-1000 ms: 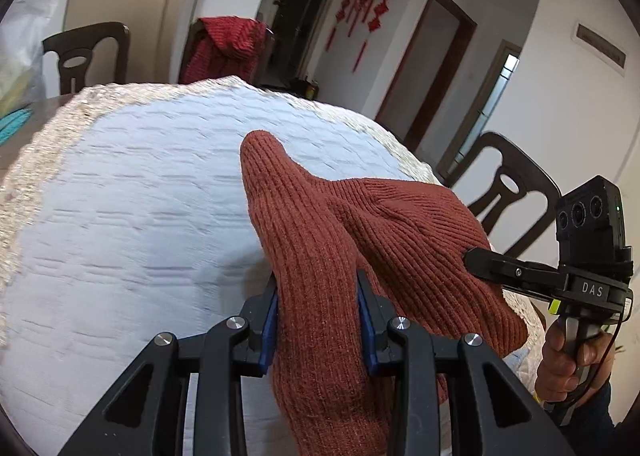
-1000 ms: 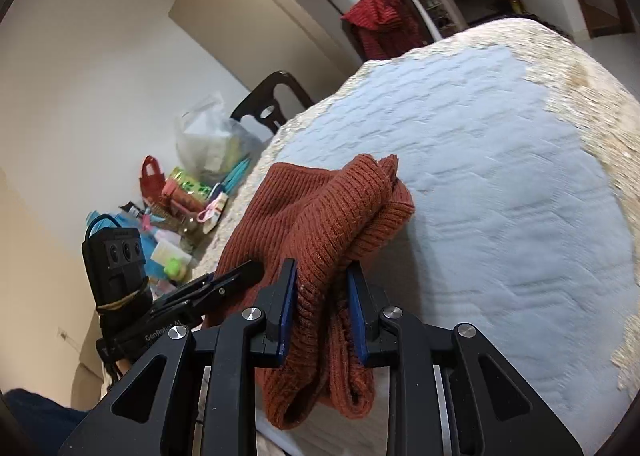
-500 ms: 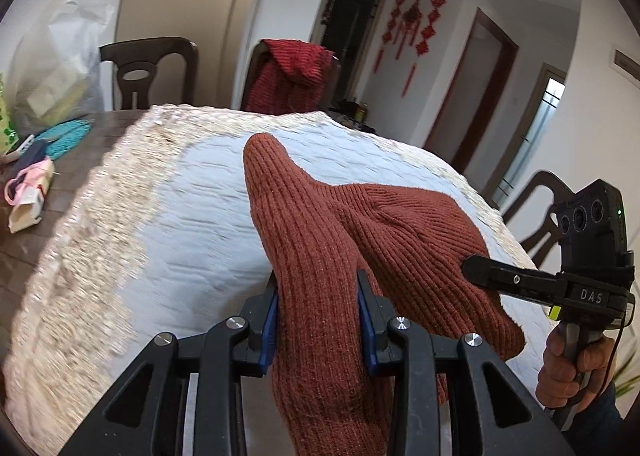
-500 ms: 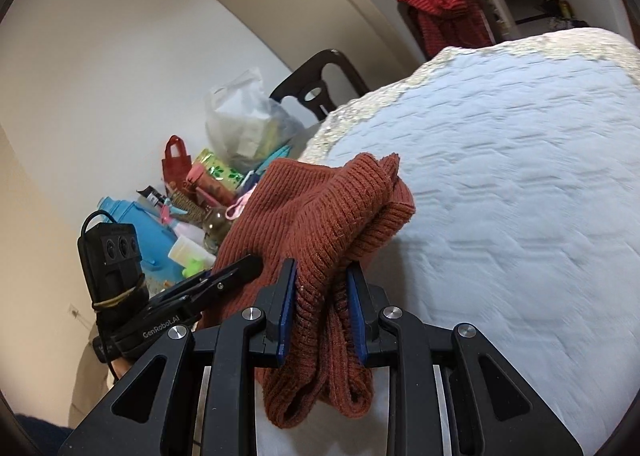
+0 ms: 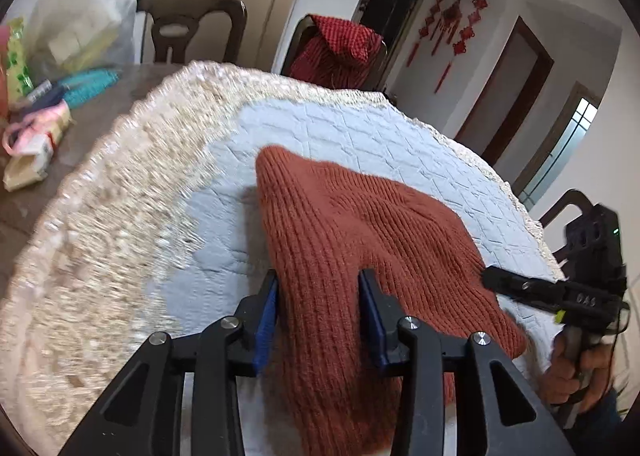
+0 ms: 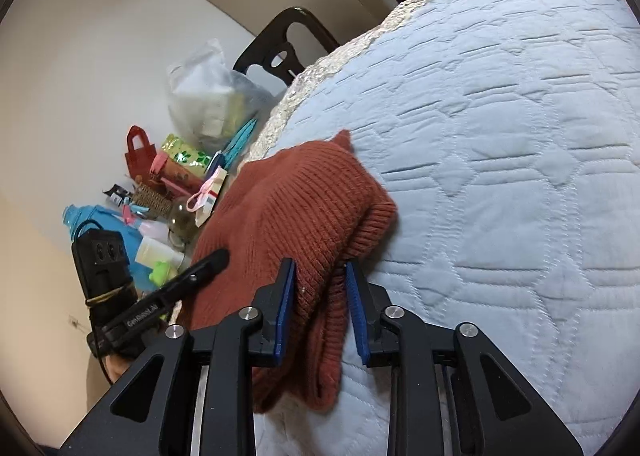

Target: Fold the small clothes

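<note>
Two grippers are on the one garment, and both have just been letting their jaws out. Your left gripper (image 5: 318,316) has the rust-red knitted garment (image 5: 360,240) running between its blue pads, and the cloth fills the gap from pad to pad, so you have it in a loosened grip. Your right gripper (image 6: 320,310) straddles the garment's thick folded edge (image 6: 304,216); its left pad touches the knit, while a sliver of shadow shows at the right pad, so I cannot tell whether that side bears on it.

Outward from the jaws, the garment lies doubled over on the pale blue quilted cloth (image 5: 360,128) that covers the tabletop, its far end flat and its near part hanging off the near edge towards you. Well to one side is a clutter of bags and bottles (image 6: 176,176), clear of the work.

By my reading you are laying down a fold and starting the release. Next, open both grippers fully and draw them straight back, so no pad drags the knit and undoes the fold.
</note>
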`<action>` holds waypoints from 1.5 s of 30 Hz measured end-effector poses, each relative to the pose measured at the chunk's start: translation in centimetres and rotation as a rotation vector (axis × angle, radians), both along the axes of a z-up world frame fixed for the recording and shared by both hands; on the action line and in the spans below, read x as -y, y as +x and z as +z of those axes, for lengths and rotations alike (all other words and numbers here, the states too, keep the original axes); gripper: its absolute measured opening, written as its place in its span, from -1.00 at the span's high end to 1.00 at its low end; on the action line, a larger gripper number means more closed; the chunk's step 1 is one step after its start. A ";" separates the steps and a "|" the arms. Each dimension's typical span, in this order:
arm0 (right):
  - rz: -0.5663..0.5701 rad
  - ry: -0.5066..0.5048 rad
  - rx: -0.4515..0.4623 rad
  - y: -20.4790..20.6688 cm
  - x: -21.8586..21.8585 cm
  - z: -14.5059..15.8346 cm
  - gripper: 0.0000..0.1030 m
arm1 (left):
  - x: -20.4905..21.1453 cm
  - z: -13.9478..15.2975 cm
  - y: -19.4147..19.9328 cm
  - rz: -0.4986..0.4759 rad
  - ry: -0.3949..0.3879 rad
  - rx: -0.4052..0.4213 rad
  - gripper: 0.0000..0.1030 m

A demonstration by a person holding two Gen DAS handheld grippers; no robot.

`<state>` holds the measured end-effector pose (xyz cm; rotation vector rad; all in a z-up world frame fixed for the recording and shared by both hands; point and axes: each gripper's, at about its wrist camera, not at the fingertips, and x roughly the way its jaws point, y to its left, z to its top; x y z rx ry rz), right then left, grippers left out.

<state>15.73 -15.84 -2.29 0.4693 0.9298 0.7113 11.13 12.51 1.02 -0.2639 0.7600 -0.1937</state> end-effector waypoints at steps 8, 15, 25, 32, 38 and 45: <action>-0.011 -0.149 0.154 0.6 -2.5 3.5 0.48 | 2.2 2.0 0.7 0.009 0.102 0.073 0.18; 0.016 -0.265 0.127 2.0 -4.1 1.6 0.48 | 2.8 1.2 1.3 0.028 0.154 0.039 0.18; 0.121 -0.374 0.300 -5.1 -5.3 4.4 0.50 | 3.4 1.5 -3.9 0.080 0.201 0.046 0.20; 0.135 -0.420 0.273 -4.7 -5.7 2.0 0.63 | 4.1 0.4 -3.7 0.088 0.233 0.037 0.20; 0.127 -0.423 0.263 -5.2 -5.6 2.3 0.63 | 4.4 0.6 -4.0 0.091 0.255 0.032 0.15; 0.109 -0.453 0.263 -7.5 -4.9 2.6 0.37 | 4.0 0.2 -5.9 0.114 0.260 0.012 0.00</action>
